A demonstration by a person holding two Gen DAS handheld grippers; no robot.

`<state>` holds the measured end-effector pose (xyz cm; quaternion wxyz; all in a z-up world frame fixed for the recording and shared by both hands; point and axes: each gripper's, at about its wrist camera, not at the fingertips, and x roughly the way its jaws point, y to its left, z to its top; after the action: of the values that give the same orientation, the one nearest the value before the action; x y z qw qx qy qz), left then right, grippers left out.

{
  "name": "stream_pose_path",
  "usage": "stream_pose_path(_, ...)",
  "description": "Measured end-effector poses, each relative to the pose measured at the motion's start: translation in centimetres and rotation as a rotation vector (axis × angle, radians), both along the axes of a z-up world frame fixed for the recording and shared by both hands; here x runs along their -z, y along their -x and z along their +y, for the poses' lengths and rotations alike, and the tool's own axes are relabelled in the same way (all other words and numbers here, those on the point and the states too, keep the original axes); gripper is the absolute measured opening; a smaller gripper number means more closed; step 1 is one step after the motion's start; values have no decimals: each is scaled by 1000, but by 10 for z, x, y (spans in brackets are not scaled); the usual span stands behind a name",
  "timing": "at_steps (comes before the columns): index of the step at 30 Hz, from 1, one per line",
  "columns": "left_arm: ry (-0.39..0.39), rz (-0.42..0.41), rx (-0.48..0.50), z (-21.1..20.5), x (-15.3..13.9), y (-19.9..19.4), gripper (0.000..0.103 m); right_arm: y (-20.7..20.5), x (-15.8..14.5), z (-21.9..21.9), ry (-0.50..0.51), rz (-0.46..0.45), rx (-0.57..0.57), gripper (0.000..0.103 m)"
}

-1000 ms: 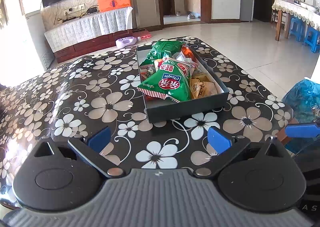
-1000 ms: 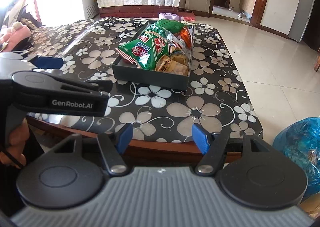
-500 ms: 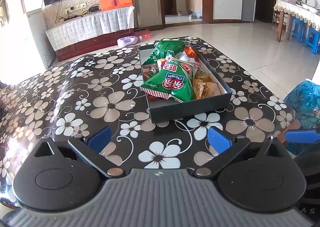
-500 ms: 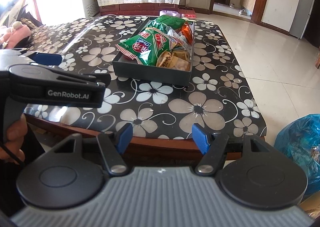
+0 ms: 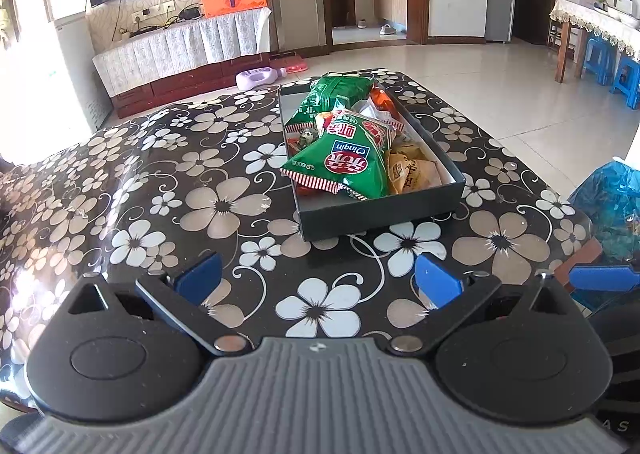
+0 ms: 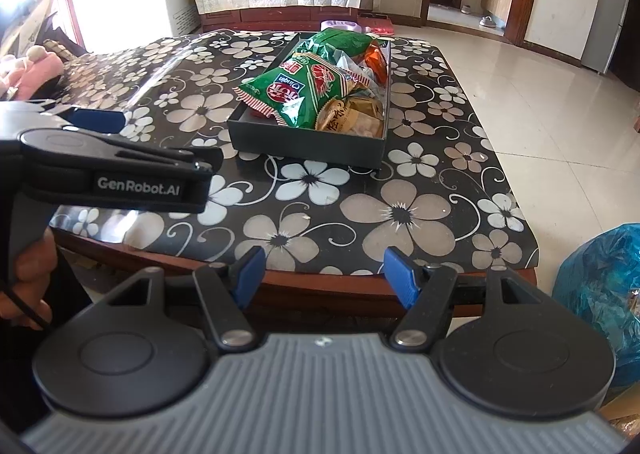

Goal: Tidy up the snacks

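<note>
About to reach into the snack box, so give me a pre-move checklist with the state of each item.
1. Left gripper open and empty: ok.
2. Right gripper open and empty: ok.
3. Box flat on the table: ok.
4. Table between grippers and box bare: ok.
5. Top green bag within the box walls: not ok, its striped edge overhangs the side wall.
6. What lies under the bags: cannot tell.

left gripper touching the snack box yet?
Apart. The left wrist view shows the left gripper open, with bare flowered table between its fingertips and the near wall of the snack box.
</note>
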<state>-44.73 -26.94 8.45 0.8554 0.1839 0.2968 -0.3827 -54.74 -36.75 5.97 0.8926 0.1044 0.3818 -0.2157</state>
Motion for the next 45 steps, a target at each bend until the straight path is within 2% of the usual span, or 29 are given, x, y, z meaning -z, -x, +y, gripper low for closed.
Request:
stream_pose_path(12,5,-1,-3,-1,1,0,103,-1,3,1,-6,4,-4,68)
stream_pose_path(27,19,-59,-22,2,-1,-4,103,-3,8,0,-11,7,-8,68)
stream_pose_path(34,9,-48,-34,2,-2,-7,103,-3,8,1,-13,7,-12,68)
stream_pose_path(40,18,-41,-1,2,-3,-4,103,-4,7,1,-15,6,-14,68)
stream_pose_path(45,24,-68,21,-1,-6,6,103,-4,7,1,-13,6,-13,68)
